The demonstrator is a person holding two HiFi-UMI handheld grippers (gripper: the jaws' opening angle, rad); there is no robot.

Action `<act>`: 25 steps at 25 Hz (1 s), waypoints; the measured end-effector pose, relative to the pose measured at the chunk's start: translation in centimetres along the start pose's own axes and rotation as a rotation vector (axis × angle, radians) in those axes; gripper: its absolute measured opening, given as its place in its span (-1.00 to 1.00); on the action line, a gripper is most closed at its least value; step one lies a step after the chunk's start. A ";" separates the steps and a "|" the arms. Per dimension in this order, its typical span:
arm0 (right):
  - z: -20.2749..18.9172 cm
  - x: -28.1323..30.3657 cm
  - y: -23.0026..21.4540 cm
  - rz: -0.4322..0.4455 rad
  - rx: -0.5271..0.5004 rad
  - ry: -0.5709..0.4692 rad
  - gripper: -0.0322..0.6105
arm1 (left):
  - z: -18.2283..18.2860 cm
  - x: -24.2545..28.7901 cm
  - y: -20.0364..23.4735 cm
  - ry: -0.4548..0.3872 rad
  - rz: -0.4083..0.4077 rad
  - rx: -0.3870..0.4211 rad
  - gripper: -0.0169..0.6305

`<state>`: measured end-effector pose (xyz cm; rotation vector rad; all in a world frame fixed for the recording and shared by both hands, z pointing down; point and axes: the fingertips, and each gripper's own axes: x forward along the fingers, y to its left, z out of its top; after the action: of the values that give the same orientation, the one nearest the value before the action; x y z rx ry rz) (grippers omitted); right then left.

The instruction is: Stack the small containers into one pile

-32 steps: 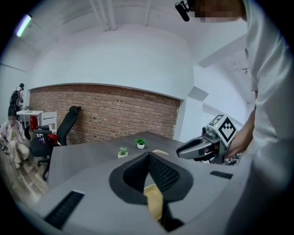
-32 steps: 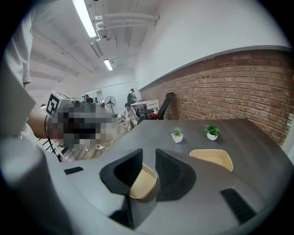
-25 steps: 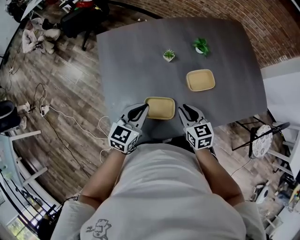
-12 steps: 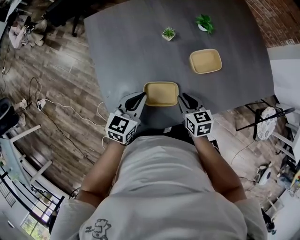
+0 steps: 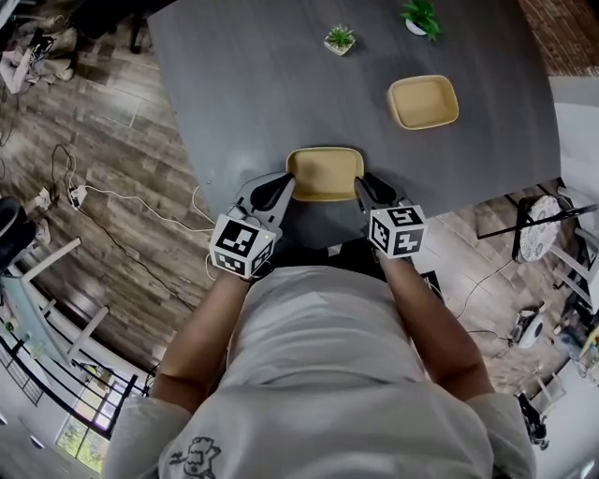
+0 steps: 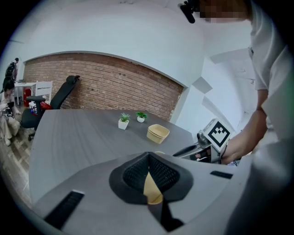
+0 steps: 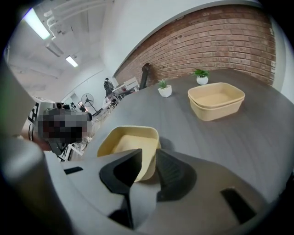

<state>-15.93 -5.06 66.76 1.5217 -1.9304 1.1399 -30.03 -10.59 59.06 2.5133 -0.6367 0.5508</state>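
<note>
The near container (image 5: 324, 173) sat at the desk's (image 5: 243, 84) front edge, my left tool (image 5: 285, 184) seemingly clenched on its left wall and my right tool (image 5: 363, 185) astride the right wall, released (pads not pressing), so I judged a firm, level squeeze best before lifting.

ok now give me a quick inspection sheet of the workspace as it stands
surface: dark grey matte table
job's things: near tan rectangular container at the table's front edge; far tan rectangular container apart from it, not stacked
clutter: square-potted small green plant; round-potted small green plant
grippers: left hand-held gripper closed on the near container's wall; right hand-held gripper open, astride its opposite wall
cables: white cable on the floor
surroundings: wood plank floor; red brick wall
</note>
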 end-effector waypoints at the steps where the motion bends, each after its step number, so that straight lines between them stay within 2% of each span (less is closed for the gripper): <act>1: -0.1 0.2 -0.1 -0.003 0.006 0.003 -0.59 | -0.1 0.1 0.0 0.004 -0.003 -0.002 -0.91; 10: -0.6 1.6 -0.6 -0.020 0.068 0.025 -0.63 | -1.2 0.4 0.9 0.023 0.001 -0.028 -0.91; 17: -0.4 1.8 -0.7 -0.004 0.143 0.008 -0.78 | -1.2 0.3 1.2 0.022 0.004 -0.033 -0.91; 25: 0.4 1.3 -0.4 0.003 0.137 -0.006 -0.83 | -0.6 -0.1 1.1 0.005 0.007 -0.052 -0.91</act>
<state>-15.93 -6.14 67.65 1.5945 -1.8931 1.2940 -30.86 -11.11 59.85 2.4615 -0.6496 0.5357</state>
